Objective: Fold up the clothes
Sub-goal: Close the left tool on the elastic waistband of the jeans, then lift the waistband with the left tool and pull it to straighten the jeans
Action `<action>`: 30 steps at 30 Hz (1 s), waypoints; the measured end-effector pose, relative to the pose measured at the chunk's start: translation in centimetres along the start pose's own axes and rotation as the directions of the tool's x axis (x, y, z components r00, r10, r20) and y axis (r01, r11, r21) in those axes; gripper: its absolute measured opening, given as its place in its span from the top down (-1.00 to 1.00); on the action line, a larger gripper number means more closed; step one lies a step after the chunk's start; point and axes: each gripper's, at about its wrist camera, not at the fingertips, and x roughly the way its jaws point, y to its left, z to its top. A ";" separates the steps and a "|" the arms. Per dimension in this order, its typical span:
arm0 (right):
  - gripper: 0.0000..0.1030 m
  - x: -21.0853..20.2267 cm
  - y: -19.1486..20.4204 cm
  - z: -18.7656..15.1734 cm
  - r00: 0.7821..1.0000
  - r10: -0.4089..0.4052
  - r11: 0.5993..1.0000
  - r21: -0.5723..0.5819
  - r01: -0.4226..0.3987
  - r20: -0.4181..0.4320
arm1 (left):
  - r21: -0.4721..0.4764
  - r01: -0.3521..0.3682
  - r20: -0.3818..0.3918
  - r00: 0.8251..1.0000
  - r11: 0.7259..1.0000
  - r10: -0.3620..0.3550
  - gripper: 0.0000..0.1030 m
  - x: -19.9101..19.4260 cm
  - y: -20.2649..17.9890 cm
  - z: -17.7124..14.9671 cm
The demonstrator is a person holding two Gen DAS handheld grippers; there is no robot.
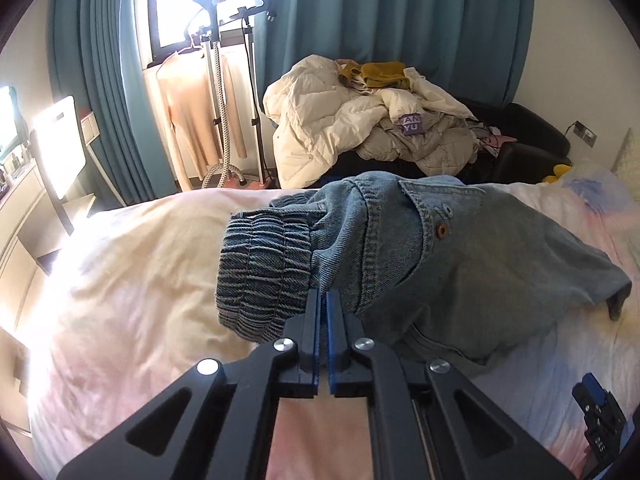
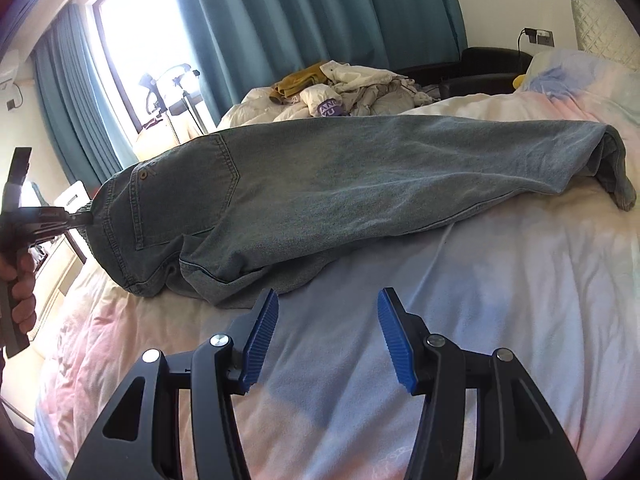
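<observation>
The left claw point(image 1: 323, 300) is clamped on the jeans' point(image 2: 340, 184) elastic waistband point(image 1: 264, 272); the jeans lie across the bed point(image 2: 500, 280). The right claw point(image 2: 328, 304) gapes wide, empty, at their 6 o'clock.

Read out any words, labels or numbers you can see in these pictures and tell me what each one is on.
"ANI" over "YU": white letters on a purple patch on a grey garment in the clothes pile behind the bed; the first line's start is cut off by a fold.
The jeans show only a button, no readable text.
Nothing else is legible in either view.
</observation>
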 end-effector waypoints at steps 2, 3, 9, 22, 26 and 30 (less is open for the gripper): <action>-0.02 -0.8 0.1 0.1 1.000 0.003 1.000 -0.008 -0.003 0.016 | 0.010 0.013 -0.018 1.000 1.000 -0.013 0.96 -1.0 -0.8 -1.9; -0.02 -1.1 0.3 0.2 1.000 0.005 1.000 -0.013 -0.005 0.024 | 0.014 0.017 -0.028 0.999 1.000 -0.017 0.96 -1.4 -1.2 -2.9; -0.02 -2.3 0.2 0.4 0.999 0.014 1.000 -0.013 -0.014 0.043 | -0.044 0.047 -0.119 0.992 0.998 -0.052 1.00 -0.9 -2.2 -9.2; -0.02 -1.5 -0.6 0.0 0.999 0.037 0.999 0.024 -0.037 0.003 | -0.413 0.197 -0.154 0.947 0.889 -0.281 0.86 -0.8 2.9 -13.3; -0.02 -1.3 -0.8 -0.1 0.999 0.044 0.998 0.044 -0.044 -0.009 | -0.479 0.234 -0.105 0.942 0.846 -0.320 0.84 -1.5 3.4 -14.0; -0.02 -1.3 -1.1 -0.2 0.997 0.073 0.995 0.063 -0.071 -0.016 | -0.461 0.223 -0.072 0.955 0.859 -0.286 0.60 -2.2 3.6 -13.6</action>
